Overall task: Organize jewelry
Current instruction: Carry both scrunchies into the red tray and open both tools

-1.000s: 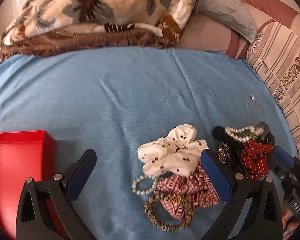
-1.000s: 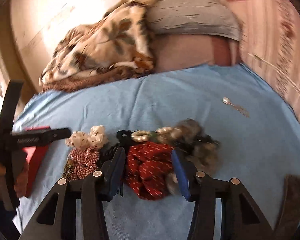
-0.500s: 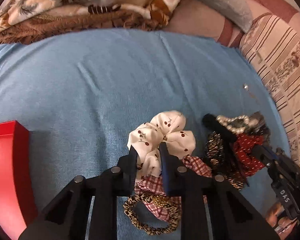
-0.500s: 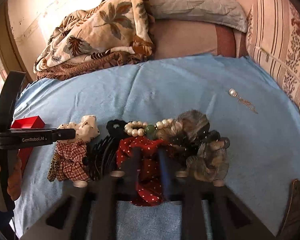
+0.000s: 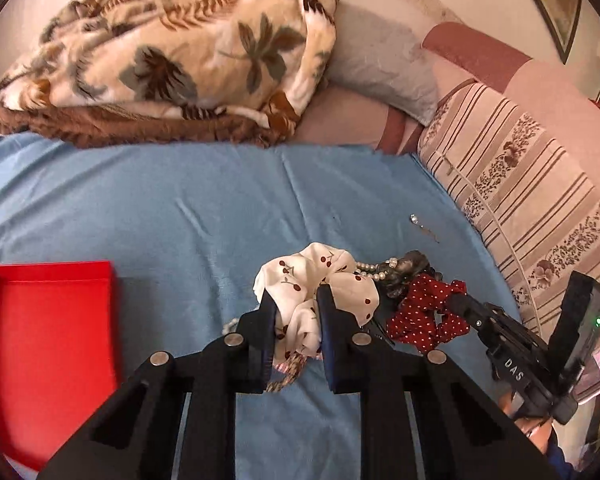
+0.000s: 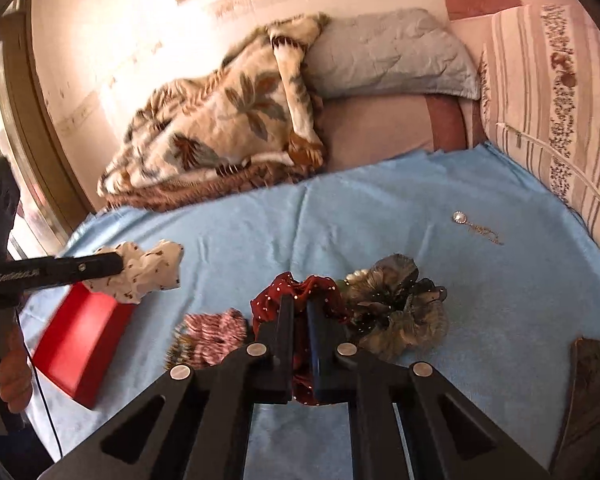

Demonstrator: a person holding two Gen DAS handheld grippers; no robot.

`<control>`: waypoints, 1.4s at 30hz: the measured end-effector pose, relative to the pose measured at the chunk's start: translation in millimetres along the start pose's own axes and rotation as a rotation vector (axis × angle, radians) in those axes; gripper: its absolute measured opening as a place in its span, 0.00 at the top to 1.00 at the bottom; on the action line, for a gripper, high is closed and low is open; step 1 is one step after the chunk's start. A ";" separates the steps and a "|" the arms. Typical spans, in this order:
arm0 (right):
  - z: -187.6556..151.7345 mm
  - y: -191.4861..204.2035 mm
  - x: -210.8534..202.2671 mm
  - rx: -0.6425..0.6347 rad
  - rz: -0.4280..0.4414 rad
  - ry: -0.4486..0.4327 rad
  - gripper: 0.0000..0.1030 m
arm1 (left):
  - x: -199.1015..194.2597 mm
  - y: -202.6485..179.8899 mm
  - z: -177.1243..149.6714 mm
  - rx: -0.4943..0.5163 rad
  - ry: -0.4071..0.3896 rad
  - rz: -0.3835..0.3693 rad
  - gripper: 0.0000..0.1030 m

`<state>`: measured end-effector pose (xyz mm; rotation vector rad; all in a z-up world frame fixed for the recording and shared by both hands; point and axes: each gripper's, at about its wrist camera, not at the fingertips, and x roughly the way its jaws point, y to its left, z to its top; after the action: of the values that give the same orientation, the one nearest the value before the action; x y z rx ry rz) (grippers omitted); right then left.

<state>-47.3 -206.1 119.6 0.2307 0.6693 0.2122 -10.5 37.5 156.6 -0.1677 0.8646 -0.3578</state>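
My left gripper is shut on the white cherry-print scrunchie and holds it up off the blue sheet. From the right wrist view that scrunchie hangs above the red box. My right gripper is shut on the dark red dotted scrunchie, also visible in the left wrist view. A red checked scrunchie and a leopard-print band lie on the sheet to its left. Grey and olive scrunchies lie on its right, with a pearl bracelet beside them.
The open red box stands at the left on the blue sheet. A small pendant necklace lies alone towards the far right. A folded leaf-print blanket and pillows line the back. A dark flat object rests at the near right.
Both grippers went from open to shut. The left one closed on the white scrunchie and lifted it off the pile. The right one closed on the red dotted scrunchie and rose a little.
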 end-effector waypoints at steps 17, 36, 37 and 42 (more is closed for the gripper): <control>-0.6 164.5 31.8 -0.129 0.204 0.167 0.94 | -74.6 222.6 -41.6 -0.322 -0.056 0.324 0.81; -7.5 322.2 215.1 -0.291 0.131 0.379 0.91 | -42.2 290.7 -17.6 -0.284 -0.035 0.468 0.70; -6.1 319.4 218.3 -0.287 0.121 0.383 0.90 | -44.8 289.0 -17.5 -0.277 -0.045 0.479 0.62; 4.5 318.1 212.9 -0.264 0.112 0.364 0.55 | -63.3 287.3 -18.3 -0.303 -0.104 0.480 0.39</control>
<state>80.3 153.3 86.6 -0.0267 0.9808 0.4534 6.5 327.6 107.5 -0.2492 0.8230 0.2313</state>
